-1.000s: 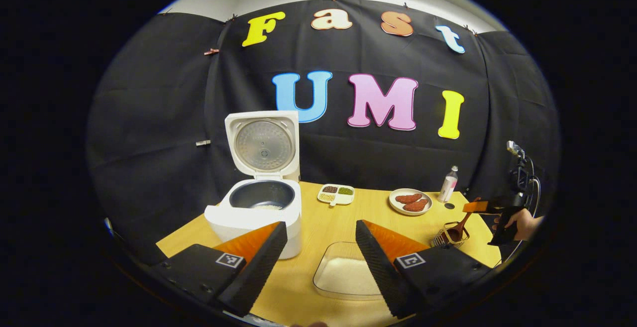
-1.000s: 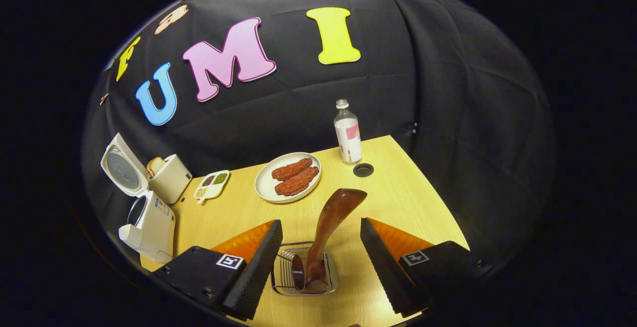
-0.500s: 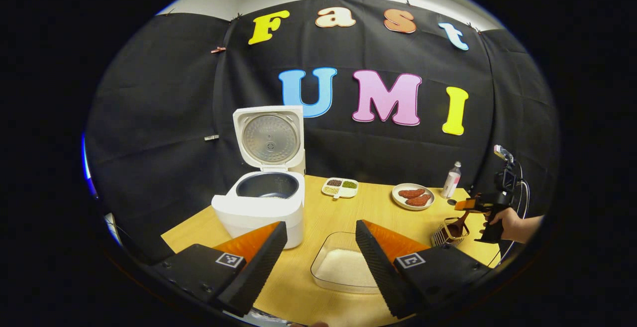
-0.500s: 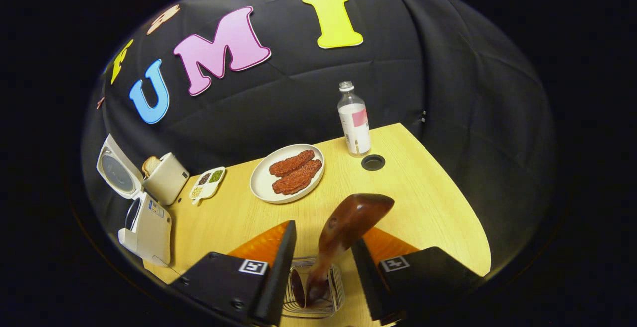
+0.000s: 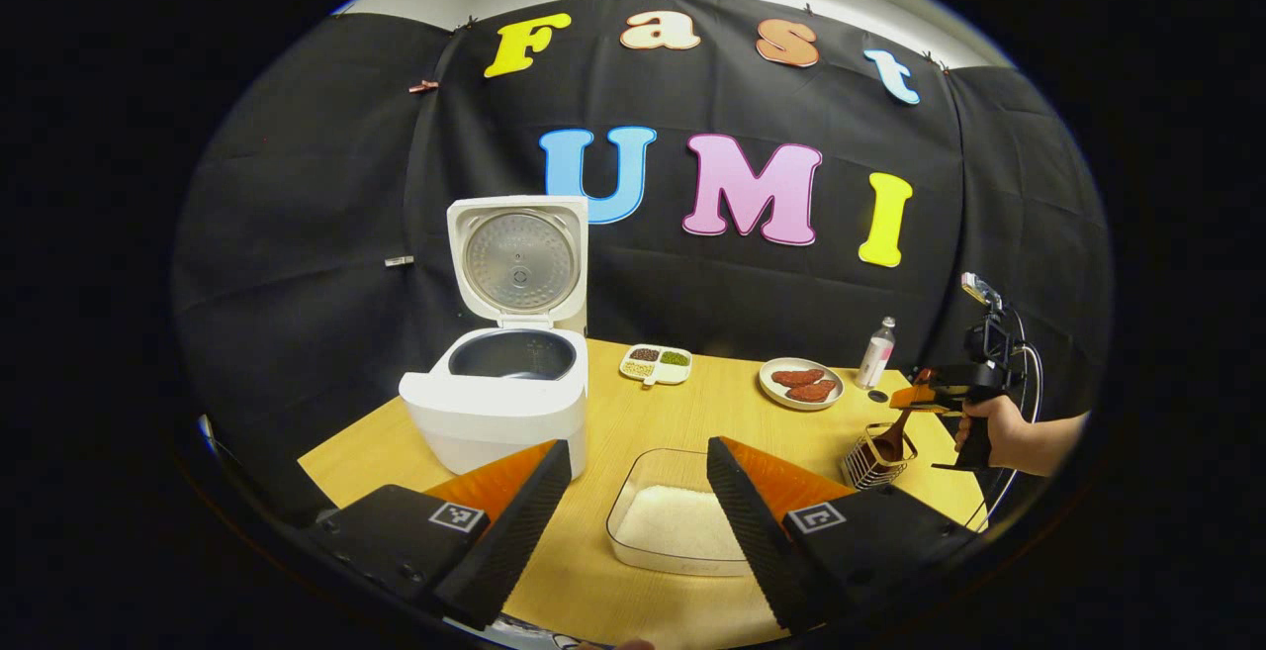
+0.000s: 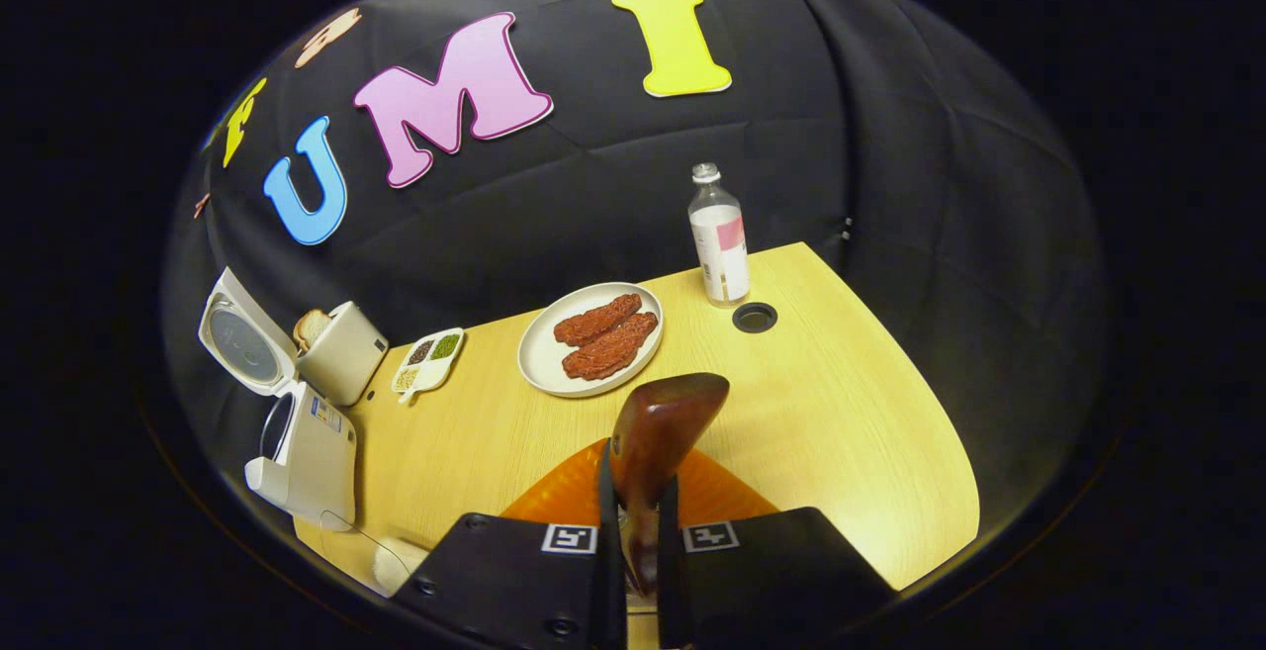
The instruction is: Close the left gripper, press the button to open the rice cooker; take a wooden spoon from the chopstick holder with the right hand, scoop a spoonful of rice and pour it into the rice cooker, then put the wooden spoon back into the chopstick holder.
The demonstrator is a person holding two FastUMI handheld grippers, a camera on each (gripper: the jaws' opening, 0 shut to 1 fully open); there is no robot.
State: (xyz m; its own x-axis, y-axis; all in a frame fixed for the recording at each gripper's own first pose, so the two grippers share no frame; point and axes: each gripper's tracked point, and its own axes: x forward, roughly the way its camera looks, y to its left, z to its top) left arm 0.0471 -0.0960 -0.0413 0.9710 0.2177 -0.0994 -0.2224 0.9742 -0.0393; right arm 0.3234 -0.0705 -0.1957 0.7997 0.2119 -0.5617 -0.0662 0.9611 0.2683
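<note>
Right gripper view: we see our right claw (image 6: 641,531) clamped on the wooden spoon (image 6: 653,437) handle, both fingers pressing it. Left gripper view: our left claw (image 5: 633,502) gapes wide over the tabletop (image 5: 633,422); beyond lie the clear rice tray (image 5: 673,521), the chopstick holder (image 5: 875,457) with the spoon, then the open rice cooker (image 5: 504,398).

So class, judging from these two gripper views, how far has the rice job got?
Done: the white rice cooker stands with its lid up. In hand: the right gripper is clamped on the brown wooden spoon, which is still in the wire chopstick holder. Left: scooping from the clear rice tray, pouring, returning the spoon. The left gripper is open.
</note>
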